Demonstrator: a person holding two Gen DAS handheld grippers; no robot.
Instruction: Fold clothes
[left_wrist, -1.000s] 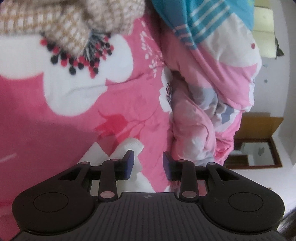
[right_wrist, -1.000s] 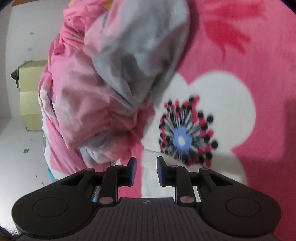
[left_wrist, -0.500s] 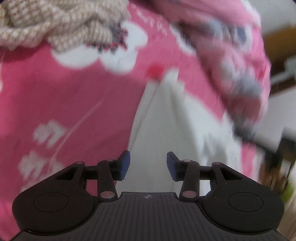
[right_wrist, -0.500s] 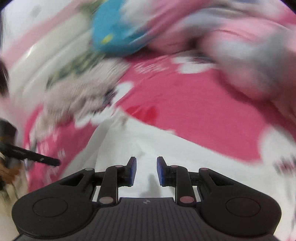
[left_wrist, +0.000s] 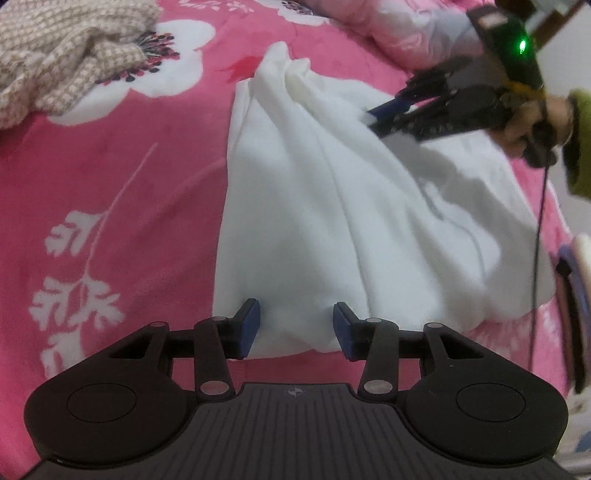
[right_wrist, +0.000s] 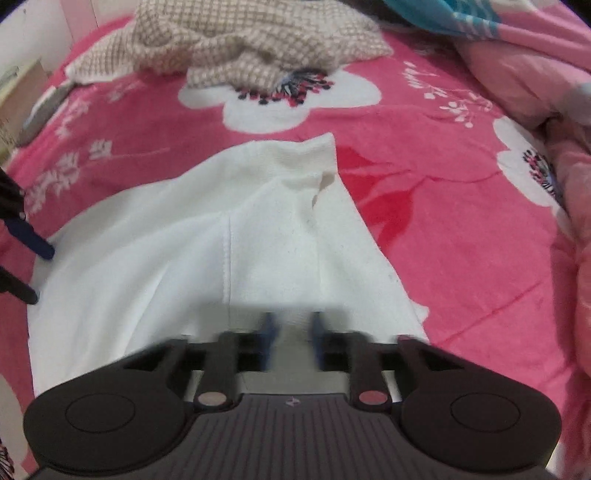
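A white garment (left_wrist: 314, 203) lies crumpled on the pink flowered bedcover (left_wrist: 110, 166). My left gripper (left_wrist: 295, 328) is open, its blue pads standing either side of the garment's near hem without pressing it. In the right wrist view the same garment (right_wrist: 221, 240) spreads ahead. My right gripper (right_wrist: 291, 332) is blurred and its jaws are closing, with a gap still showing and white cloth between the pads. The left wrist view shows the right gripper (left_wrist: 369, 118) at the garment's far right edge, a nub of cloth at its tips. The left gripper (right_wrist: 42, 277) shows at the left edge.
A beige checked garment (right_wrist: 258, 40) lies heaped at the far end of the bed. A bunched pink quilt (right_wrist: 535, 55) rises on the right, with blue striped cloth (right_wrist: 443, 11) behind. A hand (left_wrist: 535, 114) in a green sleeve holds the right gripper, a cable hanging below.
Both views swung off the quilt and flowers onto the white garment. The left jaws stand wider apart. The right gripper has come into the left wrist view at the upper right.
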